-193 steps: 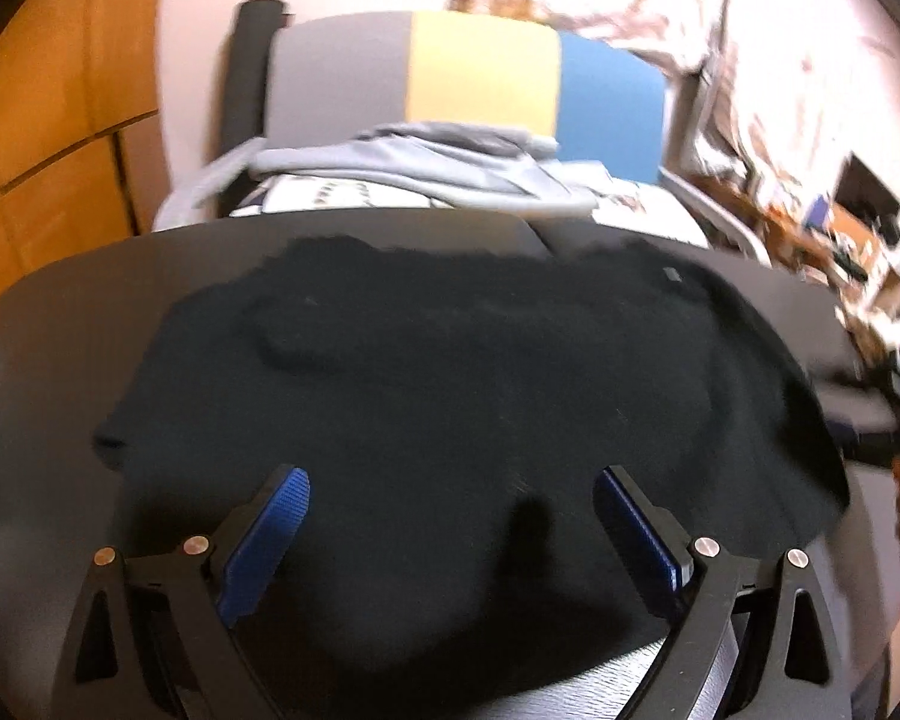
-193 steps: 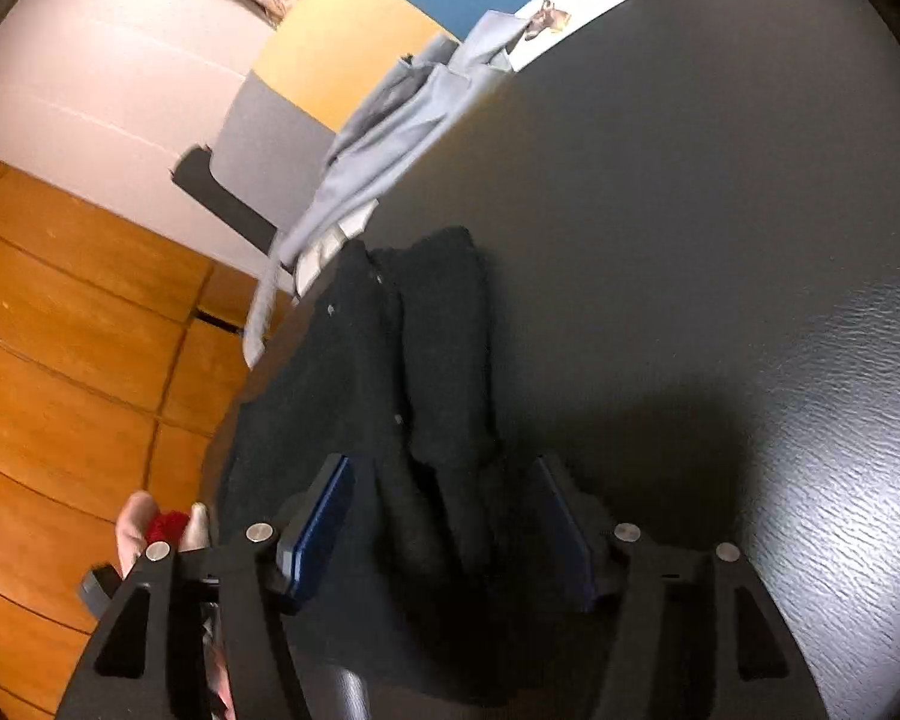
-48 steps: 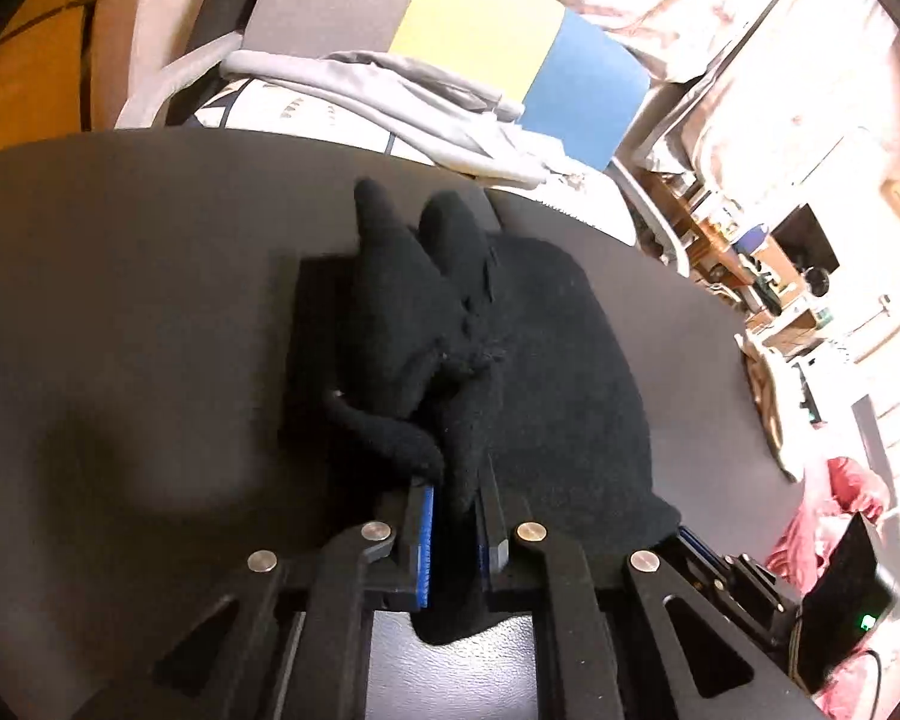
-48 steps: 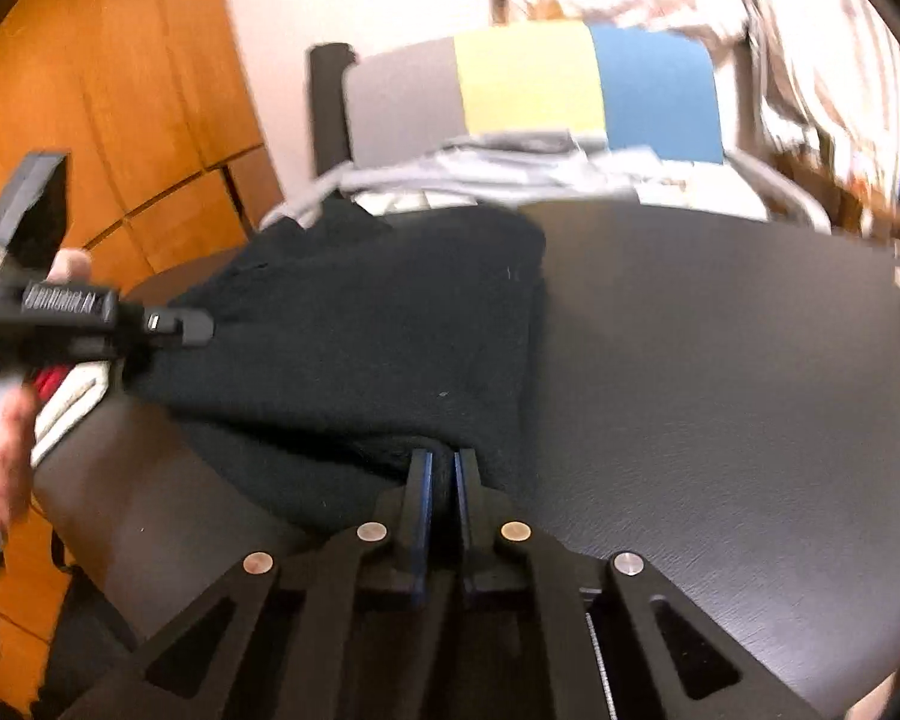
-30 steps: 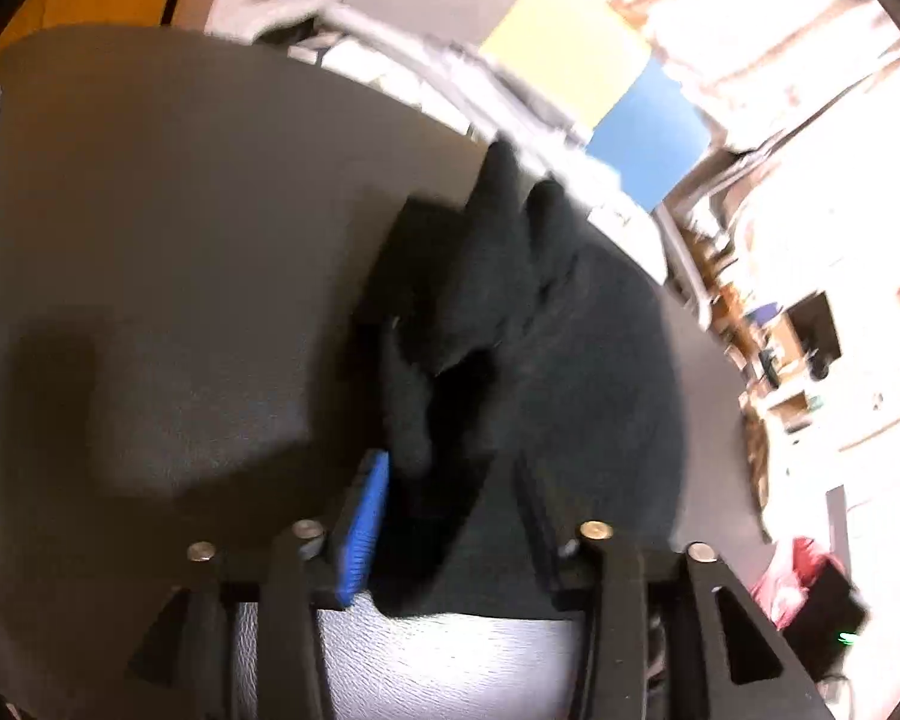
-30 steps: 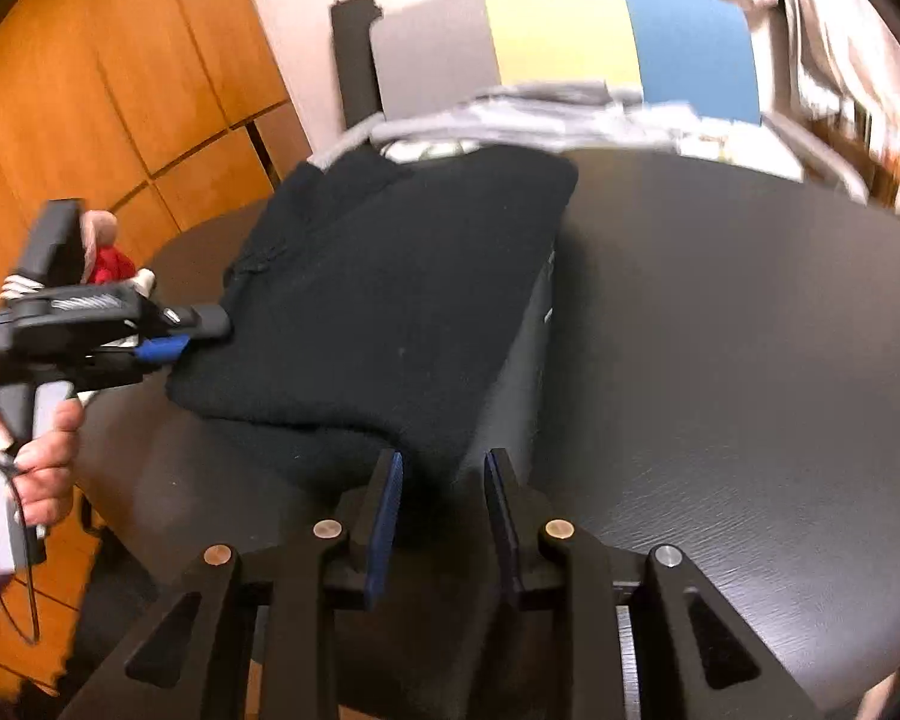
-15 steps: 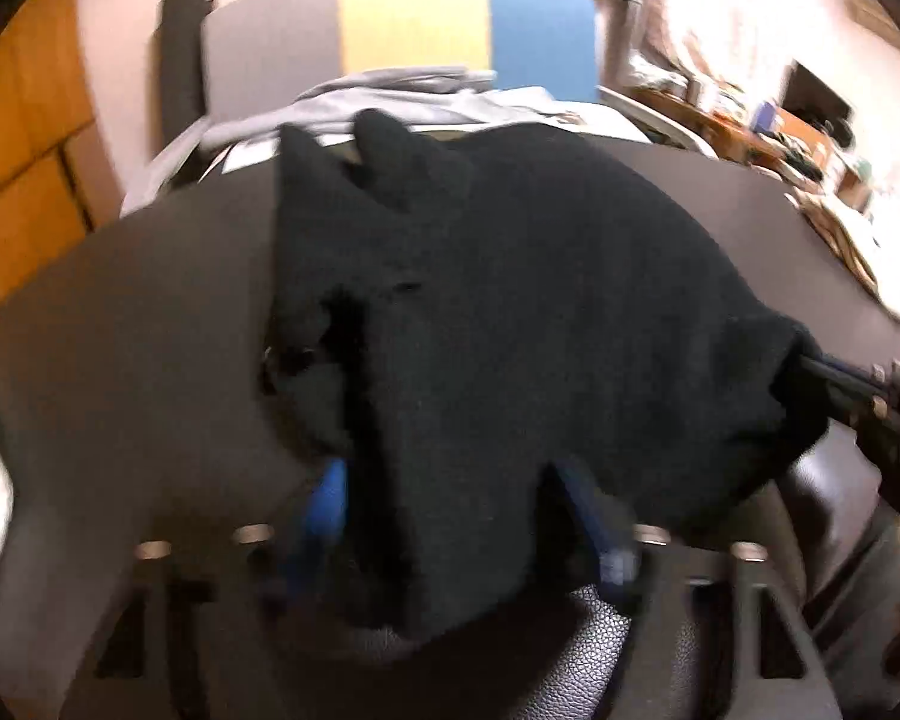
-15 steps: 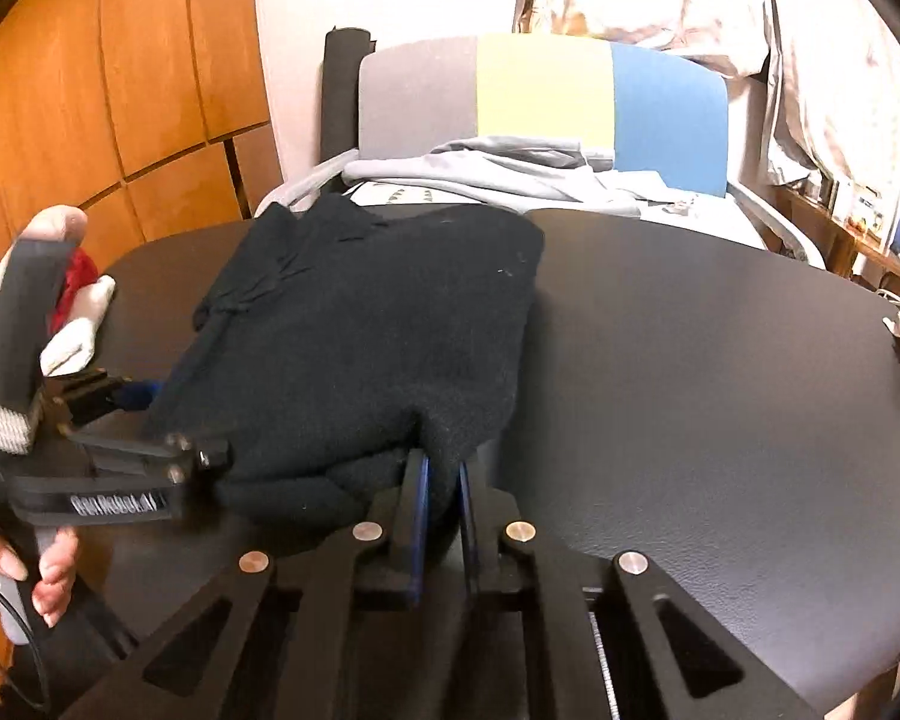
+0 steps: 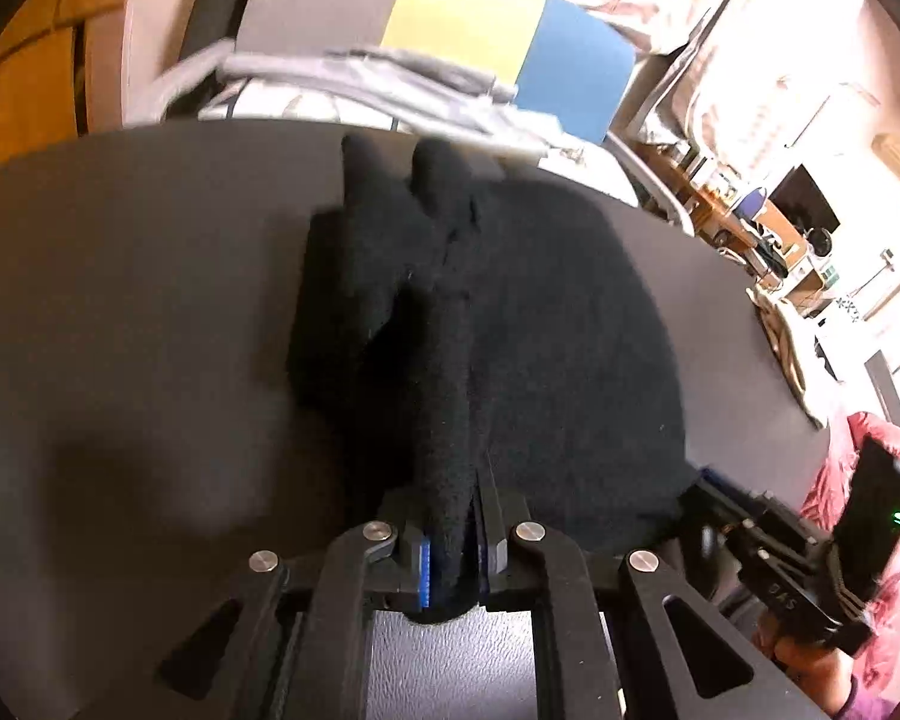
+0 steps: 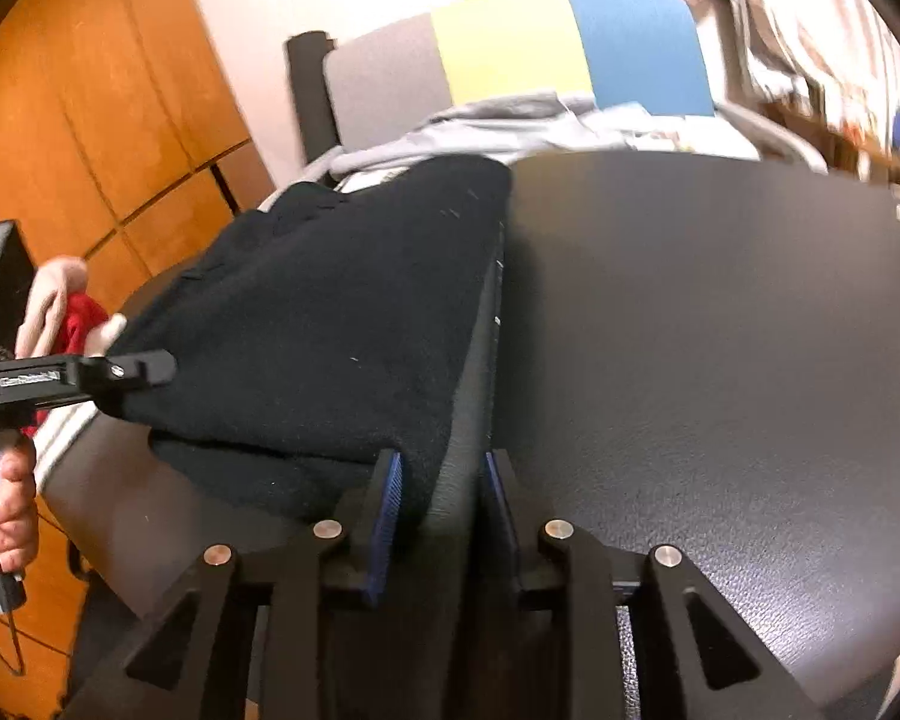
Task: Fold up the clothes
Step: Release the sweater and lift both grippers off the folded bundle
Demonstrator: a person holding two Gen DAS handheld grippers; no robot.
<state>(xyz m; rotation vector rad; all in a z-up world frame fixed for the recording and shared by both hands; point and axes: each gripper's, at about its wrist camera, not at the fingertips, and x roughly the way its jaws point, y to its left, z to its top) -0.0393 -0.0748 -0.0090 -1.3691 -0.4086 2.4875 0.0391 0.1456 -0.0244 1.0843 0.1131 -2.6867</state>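
Observation:
A black garment (image 9: 546, 324) lies folded on the dark round table (image 9: 126, 312), with a bunched ridge running toward me. My left gripper (image 9: 450, 546) is shut on the near end of that ridge. In the right wrist view the same garment (image 10: 342, 312) covers the table's left half, and the left gripper (image 10: 144, 369) pinches its left edge. My right gripper (image 10: 441, 498) stands open at the garment's near right corner. The cloth rests against its left pad (image 10: 390, 498), and bare table shows in the gap. The right gripper (image 9: 750, 534) also shows in the left wrist view, at the garment's right corner.
Behind the table stands a chair (image 10: 510, 54) with a grey, yellow and blue back, and grey clothes (image 10: 510, 126) lie piled on its seat. A red cloth (image 10: 75, 318) and a striped white one (image 10: 60, 426) sit at the table's left edge. A hand (image 10: 6, 516) holds the left tool.
My right gripper has gone from shut on the garment's corner to open. My left gripper, open half a second ago, has shut on the bunched ridge. The garment has settled flatter on the table.

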